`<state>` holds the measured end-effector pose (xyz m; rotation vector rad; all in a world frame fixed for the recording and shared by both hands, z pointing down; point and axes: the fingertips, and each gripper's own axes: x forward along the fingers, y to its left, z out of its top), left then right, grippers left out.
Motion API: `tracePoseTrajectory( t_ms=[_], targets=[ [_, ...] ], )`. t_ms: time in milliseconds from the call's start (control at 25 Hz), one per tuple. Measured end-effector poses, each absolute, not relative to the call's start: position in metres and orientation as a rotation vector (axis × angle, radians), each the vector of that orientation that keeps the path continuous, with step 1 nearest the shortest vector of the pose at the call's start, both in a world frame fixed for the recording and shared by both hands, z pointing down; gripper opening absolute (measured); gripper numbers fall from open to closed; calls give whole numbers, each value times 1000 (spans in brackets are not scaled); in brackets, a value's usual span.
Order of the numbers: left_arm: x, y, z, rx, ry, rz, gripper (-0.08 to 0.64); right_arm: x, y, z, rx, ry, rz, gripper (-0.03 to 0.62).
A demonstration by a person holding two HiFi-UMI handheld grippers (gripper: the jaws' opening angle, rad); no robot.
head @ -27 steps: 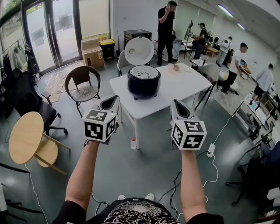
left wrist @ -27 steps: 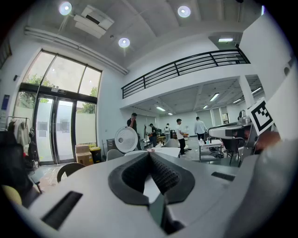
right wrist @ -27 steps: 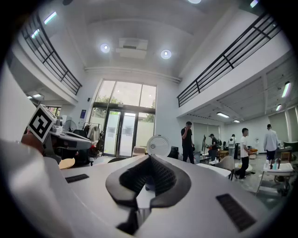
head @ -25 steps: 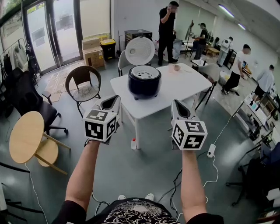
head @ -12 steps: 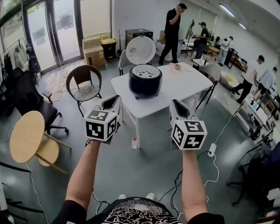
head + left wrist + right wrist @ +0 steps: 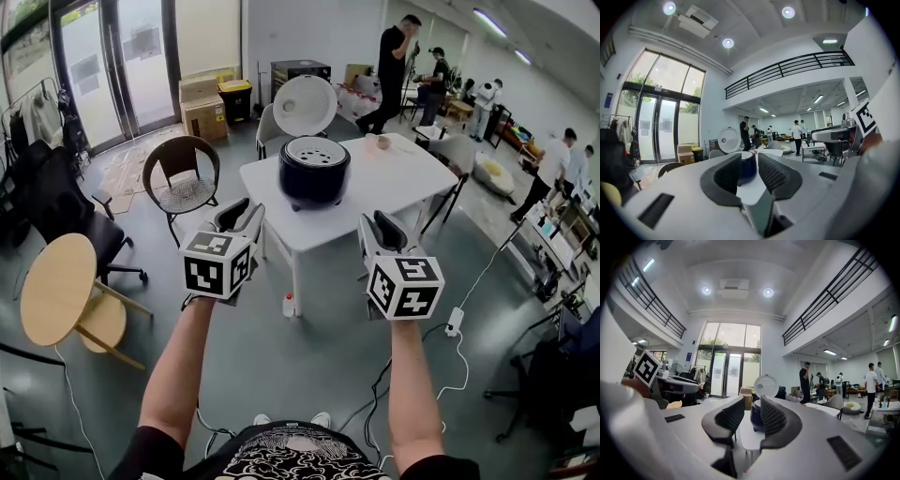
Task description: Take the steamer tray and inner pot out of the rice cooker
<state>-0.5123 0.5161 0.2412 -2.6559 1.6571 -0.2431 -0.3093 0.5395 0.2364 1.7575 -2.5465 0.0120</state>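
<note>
A dark rice cooker [image 6: 314,175] stands on the white table [image 6: 394,192], well ahead of both grippers. Its round white lid [image 6: 305,105] is tipped up behind it, and the white perforated steamer tray [image 6: 315,150] sits in its top. My left gripper [image 6: 247,212] and right gripper [image 6: 378,225] hover side by side short of the table's near edge. Both point at the cooker. Their jaws have just been opening and stand slightly open with nothing between them. The cooker [image 6: 747,165] shows through the left gripper's gap, and the cooker [image 6: 755,416] shows likewise through the right's.
A wicker chair [image 6: 182,178] stands left of the table, with a round wooden table [image 6: 58,289] and a black office chair [image 6: 54,220] further left. A small bottle [image 6: 287,307] and a power strip [image 6: 453,323] lie on the floor. Several people [image 6: 394,58] move about at the back.
Both grippers' jaws have parted slightly from shut. The hands have stayed in place. The person in black behind the table has walked to the right.
</note>
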Motion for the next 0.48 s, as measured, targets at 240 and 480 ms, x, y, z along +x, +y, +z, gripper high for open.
tracePoseTrajectory(
  t_ms=[240, 480],
  targets=[
    [-524, 514, 238, -2623, 1694, -231, 195, -315, 538, 238, 1759, -2548, 24, 171],
    [-522, 518, 236, -2612, 1696, -237, 244, -311, 542, 237, 1754, -2556, 33, 240]
  ],
)
